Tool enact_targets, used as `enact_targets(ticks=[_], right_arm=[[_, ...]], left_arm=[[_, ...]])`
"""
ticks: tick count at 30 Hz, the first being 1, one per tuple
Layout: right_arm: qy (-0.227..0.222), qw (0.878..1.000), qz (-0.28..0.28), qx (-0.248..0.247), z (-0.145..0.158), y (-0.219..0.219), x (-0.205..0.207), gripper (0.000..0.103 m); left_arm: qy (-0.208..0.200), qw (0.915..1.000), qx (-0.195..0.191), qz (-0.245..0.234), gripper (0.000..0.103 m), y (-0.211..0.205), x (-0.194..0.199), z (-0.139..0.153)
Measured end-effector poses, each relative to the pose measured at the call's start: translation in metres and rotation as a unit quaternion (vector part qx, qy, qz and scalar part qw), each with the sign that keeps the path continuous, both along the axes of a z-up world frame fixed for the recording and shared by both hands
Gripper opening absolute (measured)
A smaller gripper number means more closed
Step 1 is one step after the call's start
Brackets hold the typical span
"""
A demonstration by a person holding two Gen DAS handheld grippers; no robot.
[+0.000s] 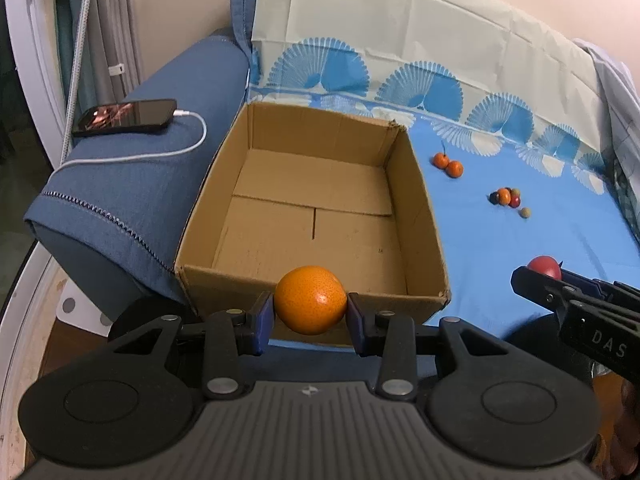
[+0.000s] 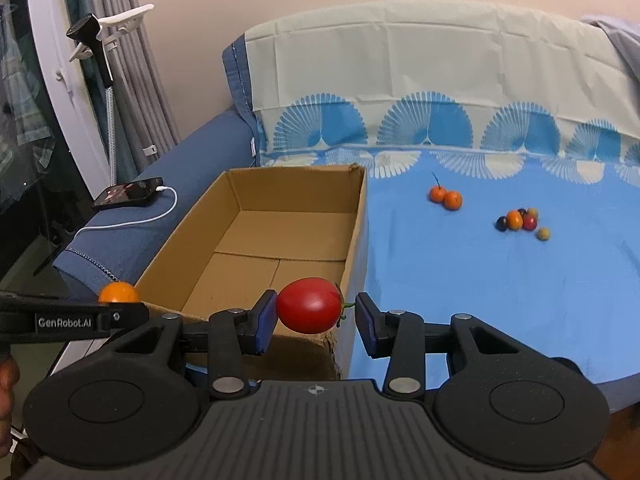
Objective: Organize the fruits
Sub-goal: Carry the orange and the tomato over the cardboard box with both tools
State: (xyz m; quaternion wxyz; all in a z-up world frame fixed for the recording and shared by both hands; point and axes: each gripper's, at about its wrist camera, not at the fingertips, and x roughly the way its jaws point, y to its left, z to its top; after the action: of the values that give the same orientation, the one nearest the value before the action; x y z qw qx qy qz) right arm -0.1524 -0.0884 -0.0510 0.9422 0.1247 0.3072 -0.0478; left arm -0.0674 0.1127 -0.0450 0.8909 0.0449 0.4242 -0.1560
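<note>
The left gripper [image 1: 310, 318] has its jaws clenched on an orange [image 1: 310, 299], pads pressing its two sides at the widest part, and holds it just at the near wall of the open cardboard box [image 1: 280, 240], which sits at the left end of the sofa seat against the blue armrest [image 1: 152, 184]. The orange looks firm and fairly hefty with a dimpled rind, so a grip across the middle should stay put. The right gripper [image 2: 316, 314] carries a red tomato [image 2: 310, 305] above the box's near right corner — the left pad touches it, while on the right only the green stalk end reaches toward the pad, with a gap showing. Whether that side truly presses I cannot tell for sure, yet the fruit hangs there off the seat, so I judge it gripped. It is likely smooth, thin-skinned and soft; a gentle squeeze across the belly suits it better than end to end. The left wrist view looks straight into the box and shows its floor bare, and catches the tomato only as a red sliver behind the other gripper. The right wrist view shows the tomato's loose-looking hold, the pair of small oranges [image 2: 445, 197] and the cluster of small fruits [image 2: 520, 221] toward the seat's right end, plus a phone [image 2: 129, 193] charging on the armrest.
</note>
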Motion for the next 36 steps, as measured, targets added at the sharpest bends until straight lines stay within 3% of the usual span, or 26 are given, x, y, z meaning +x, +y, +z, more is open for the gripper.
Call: enact_targets(ticks=[36], right_arm=[[0.027, 1.000, 0.008, -0.010, -0.008, 0.003, 0.018, 0.044]], left_arm=[[0.016, 0.9997, -0.007, 0.014, 0.043, 0.008, 0.024, -0.012]])
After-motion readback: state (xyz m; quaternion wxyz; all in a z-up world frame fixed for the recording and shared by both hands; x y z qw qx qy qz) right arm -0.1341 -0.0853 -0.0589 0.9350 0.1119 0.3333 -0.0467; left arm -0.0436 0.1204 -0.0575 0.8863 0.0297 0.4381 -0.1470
